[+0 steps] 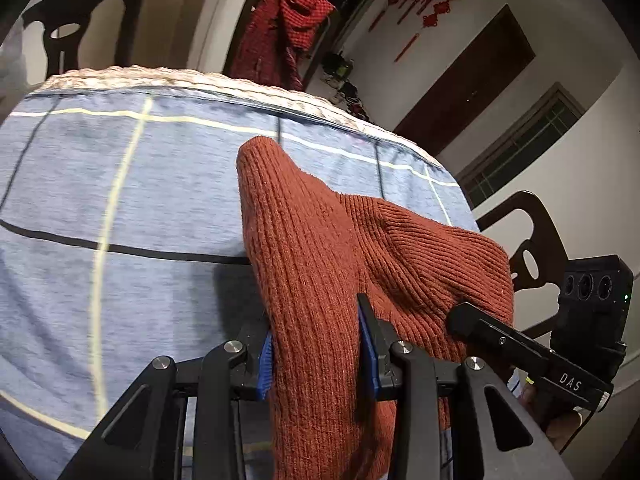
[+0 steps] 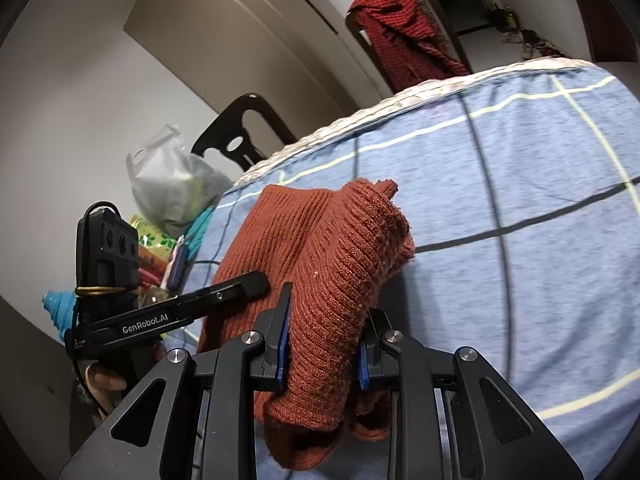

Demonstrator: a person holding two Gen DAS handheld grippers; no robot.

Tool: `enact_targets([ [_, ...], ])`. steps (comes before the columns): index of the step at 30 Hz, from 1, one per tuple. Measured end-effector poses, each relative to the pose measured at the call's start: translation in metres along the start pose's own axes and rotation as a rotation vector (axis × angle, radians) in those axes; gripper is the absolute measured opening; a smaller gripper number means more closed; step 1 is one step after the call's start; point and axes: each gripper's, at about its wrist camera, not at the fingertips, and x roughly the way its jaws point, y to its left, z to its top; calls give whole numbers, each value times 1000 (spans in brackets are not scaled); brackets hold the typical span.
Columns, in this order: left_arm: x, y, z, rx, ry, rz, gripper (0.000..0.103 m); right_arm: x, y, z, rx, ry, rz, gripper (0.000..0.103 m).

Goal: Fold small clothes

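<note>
Both grippers, left (image 1: 316,344) and right (image 2: 322,344), clamp my rust knit garment (image 1: 320,240) (bunched thick), so uneven pulling over the blue tablecloth (image 1: 120,200) could skew the fold.

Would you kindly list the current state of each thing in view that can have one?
Left gripper: shut on the rust knit garment.
Right gripper: shut on the rust knit garment.
Rust knit garment: bunched, gripped at two spots, partly lifted off the blue checked cloth.
Red checked cloth: draped over a chair back.
Plastic bag: crumpled, upright.
</note>
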Motion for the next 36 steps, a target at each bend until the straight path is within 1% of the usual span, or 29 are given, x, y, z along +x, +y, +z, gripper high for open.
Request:
enact_targets([
  [8, -18, 47, 0, -35, -10, 33, 37, 36, 29, -3, 1, 36, 49, 25],
  [12, -21, 72, 0, -57, -3, 42, 37, 51, 39, -6, 0, 52, 71, 23],
  [16, -27, 94, -2, -86, -27, 48, 37, 65, 46, -12, -12, 66, 61, 21],
  [18, -25, 104, -3, -100, -17, 45, 37, 69, 47, -15, -17, 69, 47, 21],
  [20, -22, 112, -7, -117, -5, 51, 37, 70, 47, -18, -26, 57, 14, 21],
  [22, -21, 115, -10, -117, -4, 46, 37, 69, 43, -20, -10, 53, 7, 21],
  [27, -21, 114, -14, -98, -15, 70, 37, 67, 30, -23, 22, 49, -38, 21],
  [31, -20, 114, -17, -88, -16, 79, 38, 67, 23, -28, 15, 48, -90, 21],
  [32, -19, 115, -17, -90, -15, 85, 39, 67, 23, -29, 12, 47, -105, 21],
  [34, -20, 113, -19, -85, -21, 112, 49, 68, 25, -31, -12, 43, -146, 24],
  [35, -23, 110, -21, -72, -33, 138, 51, 68, 25, -32, -21, 41, -159, 25],
  [36, -25, 106, -23, -47, -43, 157, 52, 66, 28, -34, -43, 35, -186, 31],
])
